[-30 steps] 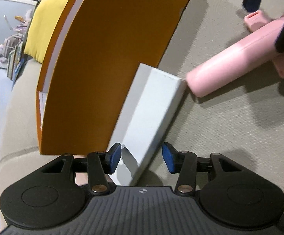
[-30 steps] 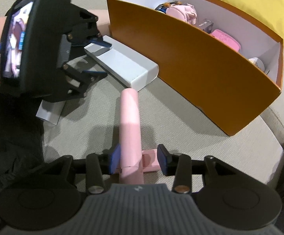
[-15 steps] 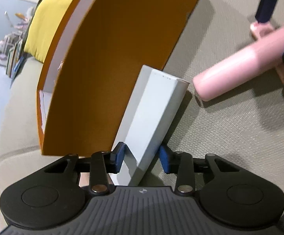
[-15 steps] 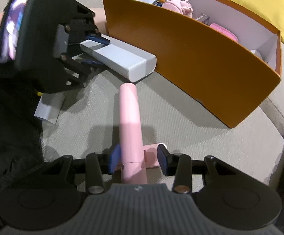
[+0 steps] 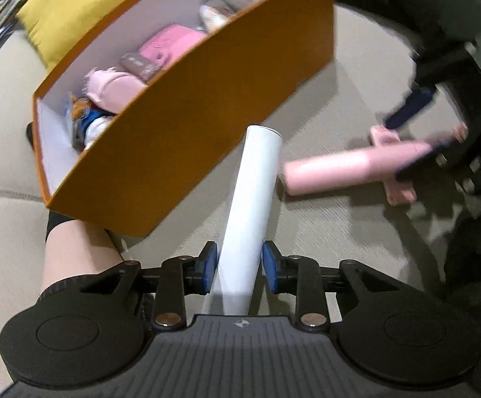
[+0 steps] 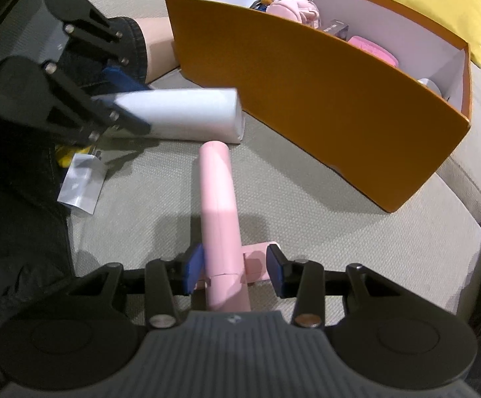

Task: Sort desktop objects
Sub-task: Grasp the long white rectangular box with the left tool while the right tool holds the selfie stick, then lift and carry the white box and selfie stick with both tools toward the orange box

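Since 0.5 s ago: white box (image 5: pixel 252 199) is up off the sofa cushion (image 6: pixel 306 219), L view now looks over the rim into the orange box (image 5: pixel 187 112); before it lay flat against the orange wall. Pink tube (image 6: pixel 218 205) hasn't shifted.

L gripper (image 5: pixel 239 267): pads tight on both sides of the white box at its near end, carrying it cantilevered, far end level w/ the orange box wall. Looks like light stiff card, smooth faces, so could pivot or slip when held this far from centre. A hold nearer mid-length would be safer, else keep it slow and level. Don't over-squeeze, hollow card will dent.

R gripper (image 6: pixel 235 273): jaws apart, straddling the near end of the pink tube plus its flat pink base; L pad close to or touching it, R pad clear. Not clamped. Tube lies on the cushion, pointing away. Prob rigid plastic, round + slick, so it may roll out. Grip at the base junction or across the straight barrel.

Orange box already holds pink stuff + a doll.
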Demonstrator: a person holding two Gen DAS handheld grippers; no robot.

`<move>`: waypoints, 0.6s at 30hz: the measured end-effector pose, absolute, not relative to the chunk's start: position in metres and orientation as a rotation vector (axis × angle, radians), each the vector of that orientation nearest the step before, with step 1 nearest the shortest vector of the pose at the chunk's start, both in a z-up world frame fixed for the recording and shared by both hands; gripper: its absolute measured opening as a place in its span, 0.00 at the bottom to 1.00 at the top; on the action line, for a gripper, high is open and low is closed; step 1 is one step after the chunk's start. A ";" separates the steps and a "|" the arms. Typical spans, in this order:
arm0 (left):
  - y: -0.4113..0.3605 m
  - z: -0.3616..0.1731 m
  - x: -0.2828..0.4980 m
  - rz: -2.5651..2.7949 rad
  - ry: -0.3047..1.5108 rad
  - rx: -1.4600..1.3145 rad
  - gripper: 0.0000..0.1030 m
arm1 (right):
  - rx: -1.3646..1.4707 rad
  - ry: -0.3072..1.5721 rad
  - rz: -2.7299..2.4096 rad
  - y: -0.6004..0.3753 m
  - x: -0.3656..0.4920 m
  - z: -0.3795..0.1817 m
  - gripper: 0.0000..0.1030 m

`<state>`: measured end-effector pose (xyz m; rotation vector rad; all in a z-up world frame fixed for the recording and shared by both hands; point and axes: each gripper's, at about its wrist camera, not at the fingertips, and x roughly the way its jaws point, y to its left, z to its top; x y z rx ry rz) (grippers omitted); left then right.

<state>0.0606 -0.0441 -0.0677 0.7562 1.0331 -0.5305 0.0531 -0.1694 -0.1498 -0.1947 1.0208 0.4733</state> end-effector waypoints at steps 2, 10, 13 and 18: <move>-0.048 -0.067 0.067 -0.520 1.025 0.726 0.35 | -0.195 1.021 0.471 -0.170 0.053 -0.149 0.42; -0.043 -0.069 0.069 -0.478 0.964 0.689 0.40 | -0.180 1.024 0.472 -0.172 0.054 -0.148 0.42; -0.040 -0.071 0.073 -0.468 0.954 0.659 0.40 | -0.165 1.019 0.485 -0.175 0.052 -0.144 0.43; -0.040 -0.071 0.072 -0.448 0.948 0.630 0.39 | -0.162 1.017 0.520 -0.177 0.049 -0.138 0.43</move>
